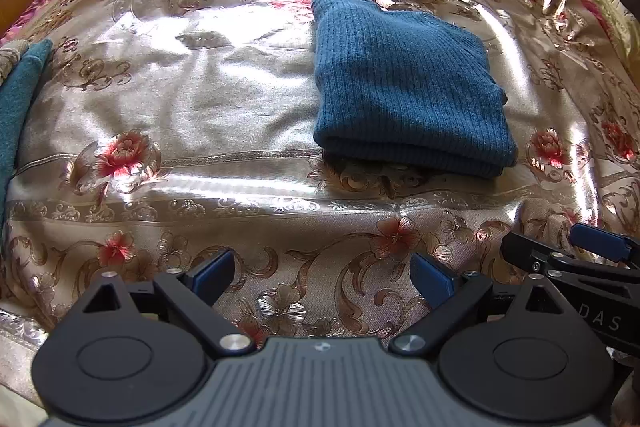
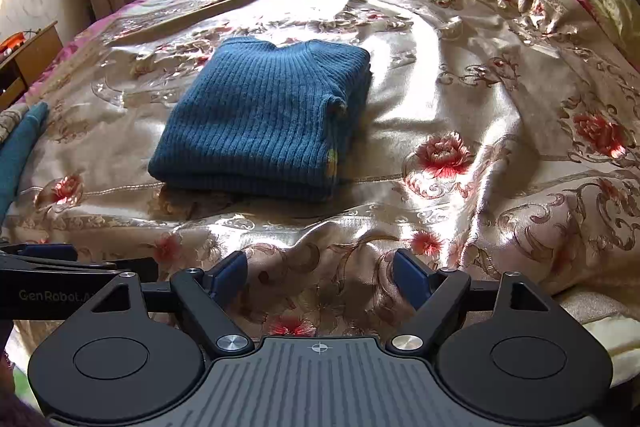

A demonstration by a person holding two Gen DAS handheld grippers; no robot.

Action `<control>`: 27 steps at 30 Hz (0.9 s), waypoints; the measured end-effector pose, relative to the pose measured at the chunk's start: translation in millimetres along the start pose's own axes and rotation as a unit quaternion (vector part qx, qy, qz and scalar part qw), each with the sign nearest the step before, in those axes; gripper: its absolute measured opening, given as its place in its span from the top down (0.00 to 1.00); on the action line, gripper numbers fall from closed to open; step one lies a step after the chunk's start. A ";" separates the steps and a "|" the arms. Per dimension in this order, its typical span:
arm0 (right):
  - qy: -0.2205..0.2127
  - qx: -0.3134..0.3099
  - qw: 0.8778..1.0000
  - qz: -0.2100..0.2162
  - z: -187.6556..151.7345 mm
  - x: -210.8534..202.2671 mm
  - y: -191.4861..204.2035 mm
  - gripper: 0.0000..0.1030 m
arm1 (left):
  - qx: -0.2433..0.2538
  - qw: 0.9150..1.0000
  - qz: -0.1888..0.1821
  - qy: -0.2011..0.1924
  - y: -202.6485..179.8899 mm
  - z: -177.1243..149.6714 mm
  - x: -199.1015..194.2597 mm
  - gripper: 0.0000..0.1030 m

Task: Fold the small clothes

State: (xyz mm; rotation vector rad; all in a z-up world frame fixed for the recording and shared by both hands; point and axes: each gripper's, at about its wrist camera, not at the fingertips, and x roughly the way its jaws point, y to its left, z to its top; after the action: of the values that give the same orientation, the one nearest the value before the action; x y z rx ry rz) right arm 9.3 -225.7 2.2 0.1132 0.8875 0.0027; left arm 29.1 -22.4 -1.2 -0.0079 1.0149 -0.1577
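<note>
Left hand-held gripper (image 1: 322, 277): matte black linkage arms, blue finger pads (image 1: 216, 273), silver pivot screws, two round black discs, grey ribbed centre plate with a small crosshair mark. Right hand-held gripper (image 2: 320, 275): same build. White lettering "GenRobot" on the left unit's side, "DAS" on the right's.

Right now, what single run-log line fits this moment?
blue sweater: folded, on bedspread | left hand-held gripper: open, empty | right hand-held gripper: open, empty | both short of sweater
</note>
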 end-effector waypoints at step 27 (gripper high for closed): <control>0.003 0.005 1.000 0.000 -2.9 -2.4 -2.3 0.21 | -0.002 1.000 -0.001 0.003 -0.7 -1.2 -1.3 0.04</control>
State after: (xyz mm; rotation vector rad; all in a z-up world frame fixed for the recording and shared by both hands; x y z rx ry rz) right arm 5.5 -227.8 2.0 0.1230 0.8940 -0.0024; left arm 27.3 -22.8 -0.6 -0.0118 1.0221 -0.1578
